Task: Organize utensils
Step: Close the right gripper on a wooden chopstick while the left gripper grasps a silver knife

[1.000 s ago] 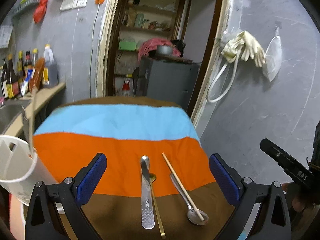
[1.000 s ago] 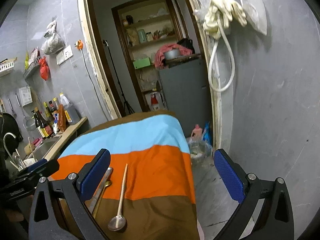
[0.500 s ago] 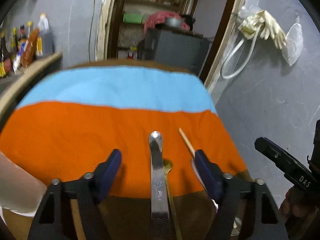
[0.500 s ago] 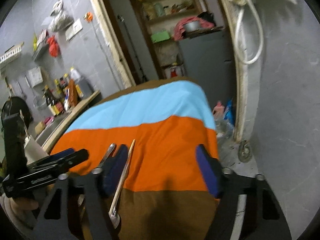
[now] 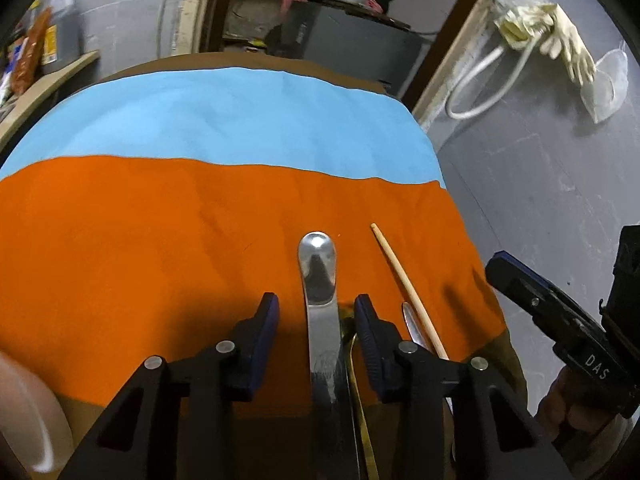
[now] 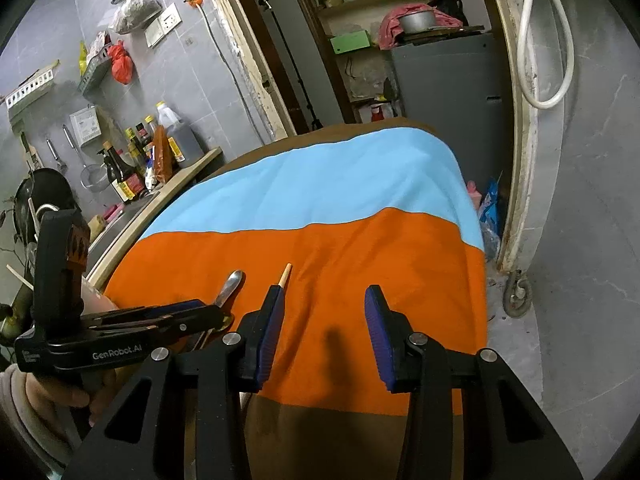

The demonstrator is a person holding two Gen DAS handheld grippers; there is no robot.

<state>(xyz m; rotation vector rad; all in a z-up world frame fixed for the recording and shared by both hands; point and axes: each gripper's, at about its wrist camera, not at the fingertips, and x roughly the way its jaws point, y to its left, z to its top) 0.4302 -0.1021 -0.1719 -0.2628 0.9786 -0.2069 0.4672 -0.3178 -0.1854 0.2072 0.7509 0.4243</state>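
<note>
The left tool [image 5: 316, 312], its jaws just narrowed but not yet touching, was seen straddling the flat steel handle [image 5: 320, 300] on the striped cloth [image 5: 200, 200] of the tabletop. A gold utensil [image 5: 352, 344] lay touching that handle, and could be pinched along with it. Further right, a chopstick [image 6: 285, 275] lay just outside the right tool [image 6: 324, 312], also half-narrowed over bare cloth; a closing there would likely catch nothing.
</note>
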